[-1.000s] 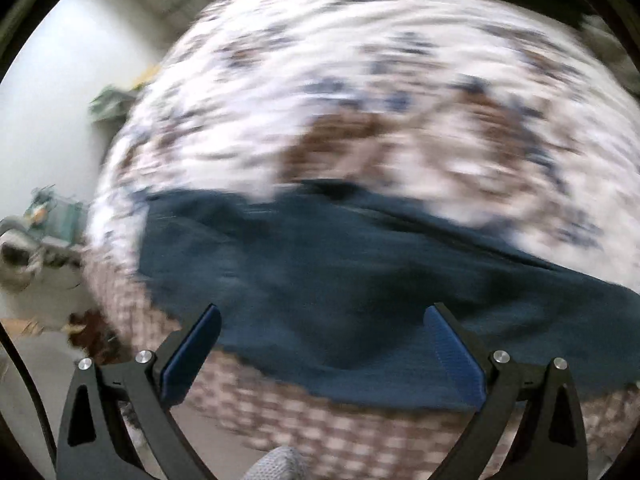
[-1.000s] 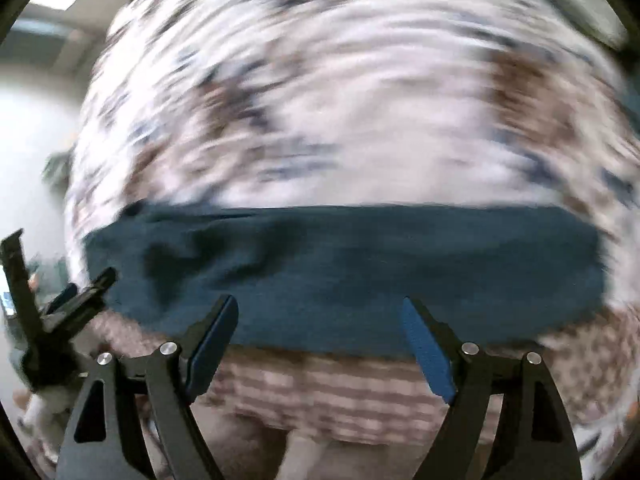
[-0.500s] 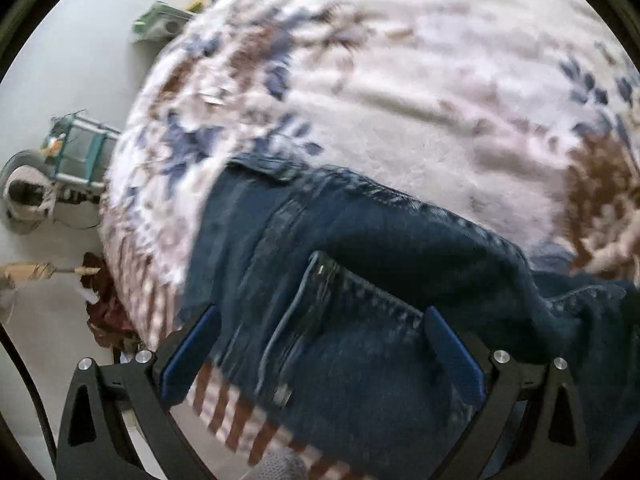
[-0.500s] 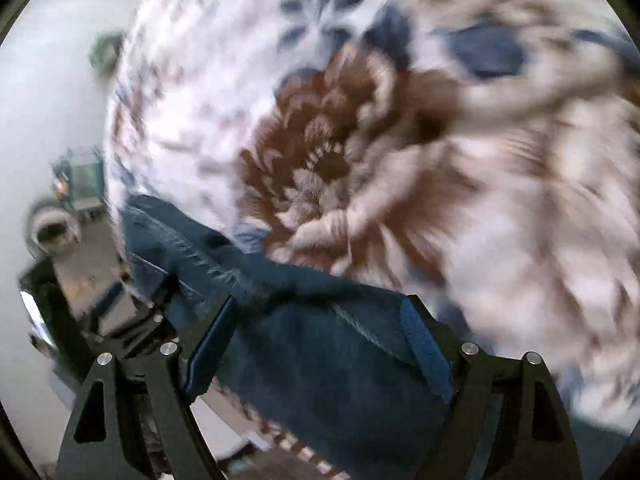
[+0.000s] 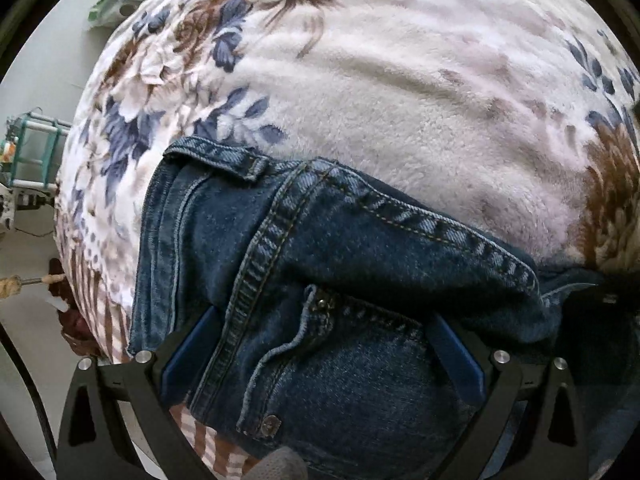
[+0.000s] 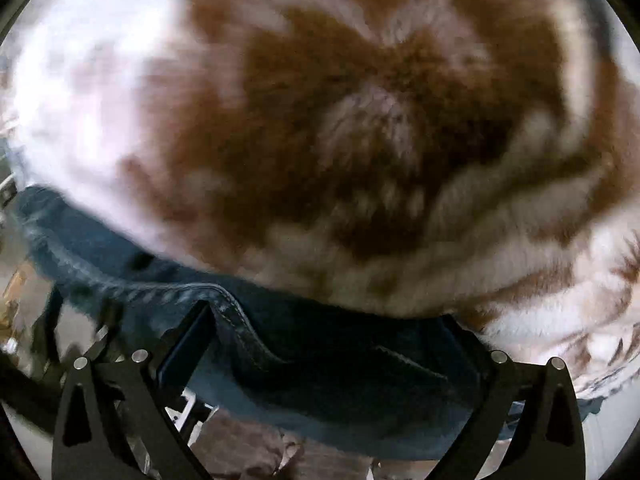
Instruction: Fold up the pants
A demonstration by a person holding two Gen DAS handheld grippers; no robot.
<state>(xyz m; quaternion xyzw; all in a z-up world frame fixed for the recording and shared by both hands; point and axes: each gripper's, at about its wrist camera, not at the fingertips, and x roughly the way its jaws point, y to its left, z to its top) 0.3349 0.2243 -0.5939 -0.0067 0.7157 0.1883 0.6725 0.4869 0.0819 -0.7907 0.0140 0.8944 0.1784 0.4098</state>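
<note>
Now the jeans (image 5: 352, 280) lie at the near edge of the floral blanket (image 5: 400, 100). Over them, the left gripper (image 5: 320, 352) stands spread around the pocket, and the right gripper (image 6: 320, 344), jaws just opening wide, straddles denim unpinched.

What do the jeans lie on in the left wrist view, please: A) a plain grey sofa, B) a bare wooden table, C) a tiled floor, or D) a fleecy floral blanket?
D: the jeans rest on a fleecy blanket printed with blue and brown flowers.
</note>
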